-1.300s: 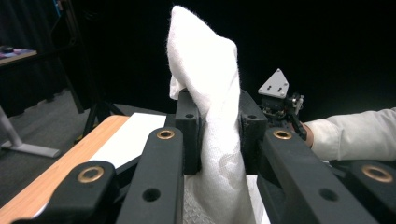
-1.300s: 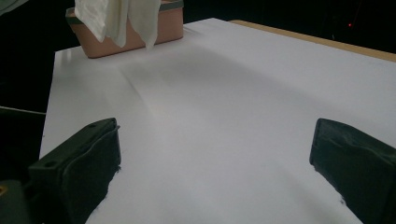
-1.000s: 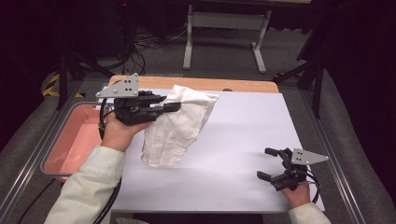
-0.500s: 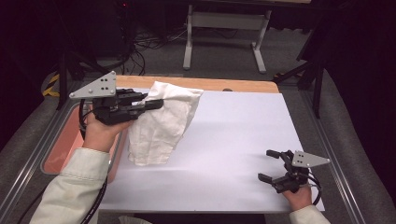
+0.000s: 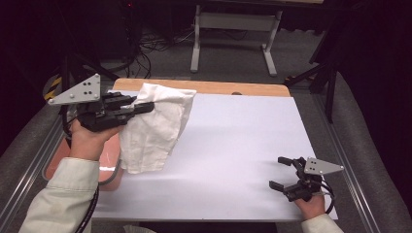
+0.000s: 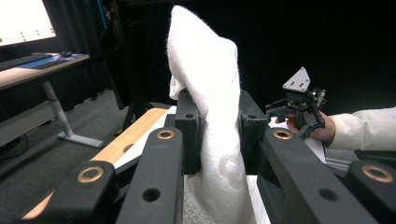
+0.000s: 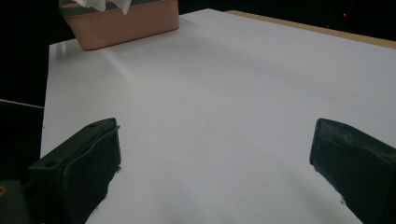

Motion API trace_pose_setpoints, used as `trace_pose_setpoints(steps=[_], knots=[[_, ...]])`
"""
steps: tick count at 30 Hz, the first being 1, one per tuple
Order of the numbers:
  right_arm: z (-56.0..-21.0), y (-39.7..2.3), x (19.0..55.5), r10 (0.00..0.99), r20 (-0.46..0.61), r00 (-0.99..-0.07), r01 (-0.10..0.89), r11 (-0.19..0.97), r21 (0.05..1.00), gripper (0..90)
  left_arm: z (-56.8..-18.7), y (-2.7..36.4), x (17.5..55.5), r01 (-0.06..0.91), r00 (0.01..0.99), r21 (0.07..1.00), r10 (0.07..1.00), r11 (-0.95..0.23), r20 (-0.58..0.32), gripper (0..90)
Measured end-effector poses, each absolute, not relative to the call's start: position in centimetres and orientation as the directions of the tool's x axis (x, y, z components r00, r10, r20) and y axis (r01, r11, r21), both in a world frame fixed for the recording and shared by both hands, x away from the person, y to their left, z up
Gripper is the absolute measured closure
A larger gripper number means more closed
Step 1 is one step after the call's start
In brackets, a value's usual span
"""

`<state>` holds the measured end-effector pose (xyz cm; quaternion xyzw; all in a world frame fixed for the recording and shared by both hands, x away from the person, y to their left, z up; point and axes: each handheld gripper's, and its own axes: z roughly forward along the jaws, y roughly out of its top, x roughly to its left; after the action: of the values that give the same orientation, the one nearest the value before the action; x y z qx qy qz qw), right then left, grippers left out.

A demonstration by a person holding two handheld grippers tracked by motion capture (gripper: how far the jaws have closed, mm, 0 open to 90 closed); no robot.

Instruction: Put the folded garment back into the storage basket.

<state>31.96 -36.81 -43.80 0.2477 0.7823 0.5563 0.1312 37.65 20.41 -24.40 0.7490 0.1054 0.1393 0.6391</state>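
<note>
A dark room surrounds the white-topped desk (image 5: 233,145). The left gripper (image 5: 141,108) holds a soft white cloth (image 5: 155,126) aloft at the desk's left, jaws pinching its upper fold; light and limp, it drapes freely. The right gripper (image 5: 284,175) rests with jaws spread. Since earlier, the cloth has moved leftward toward the pink plastic bin (image 7: 121,21).

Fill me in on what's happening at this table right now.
A person works with two handheld grippers. The left gripper is shut on a white cloth, holding it up near the table's left edge, beside a pink bin. The right gripper rests open and empty at the near right of the white table.
</note>
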Motion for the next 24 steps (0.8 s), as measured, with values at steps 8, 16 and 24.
trace_pose_setpoints(steps=[8, 16, 24], knots=[[-43.9, -36.8, 31.9, 0.535, 0.072, -0.842, 0.245, 0.259, 0.934, 2.5, -24.3, 23.0, 36.6, -0.008, 0.92, 0.989, 0.387, -0.146, 0.065, 75.9], [-44.0, -36.7, 32.0, 0.535, 0.069, -0.842, 0.245, 0.265, 0.932, 2.6, -24.2, 24.8, 36.2, 0.003, 0.899, 0.99, 0.433, -0.143, 0.06, 75.9], [-44.1, -36.7, 32.0, 0.535, 0.072, -0.842, 0.25, 0.269, 0.93, 2.5, -24.4, 26.7, 35.6, 0.01, 0.877, 0.989, 0.476, -0.145, 0.061, 75.9]])
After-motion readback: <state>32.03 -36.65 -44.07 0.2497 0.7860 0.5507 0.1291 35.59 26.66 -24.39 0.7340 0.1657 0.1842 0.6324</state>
